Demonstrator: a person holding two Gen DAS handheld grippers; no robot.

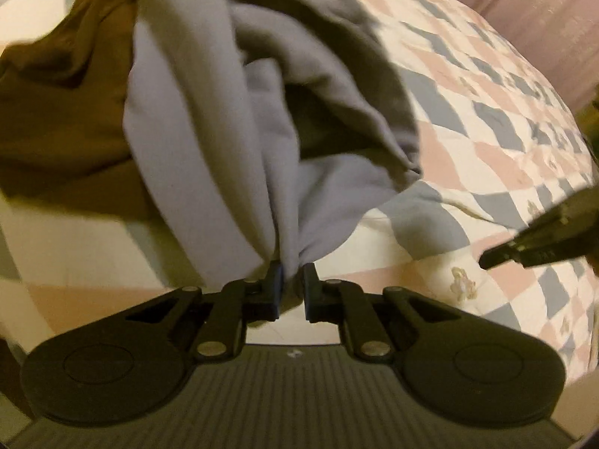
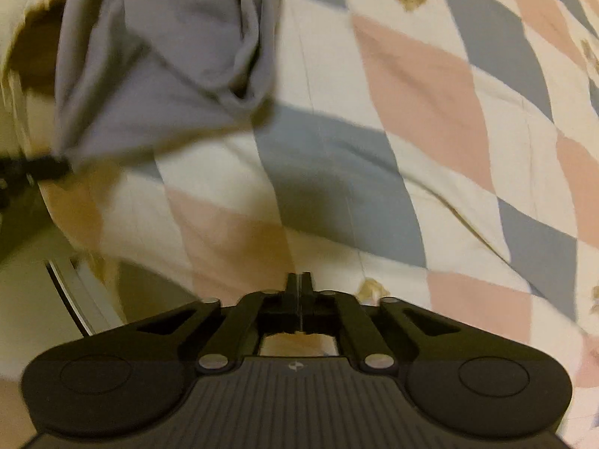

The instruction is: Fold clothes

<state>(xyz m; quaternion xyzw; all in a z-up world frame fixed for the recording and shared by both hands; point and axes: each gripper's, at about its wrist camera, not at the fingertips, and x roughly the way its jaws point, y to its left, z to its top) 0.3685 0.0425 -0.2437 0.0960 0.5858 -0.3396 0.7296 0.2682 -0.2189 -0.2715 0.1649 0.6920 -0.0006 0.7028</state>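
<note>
While the left gripper (image 1: 292,275) pinches the bunched grey garment (image 1: 239,112) above the bed (image 1: 486,119), the right gripper (image 2: 299,280), fingers together and empty, should grab the hanging corner squarely.

The soft matt grey cloth garment (image 1: 209,119) hangs in smooth folds beside a dark brown matt cloth (image 1: 63,112); under them lies a quilted cotton-like bedcover of pink, grey and cream diamonds (image 2: 411,119); the black matt plastic left gripper (image 1: 292,280) has shiny metal pivots

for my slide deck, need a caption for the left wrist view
Left hand-held gripper pinching a bunched grey garment above a diamond-patterned quilt.
</note>
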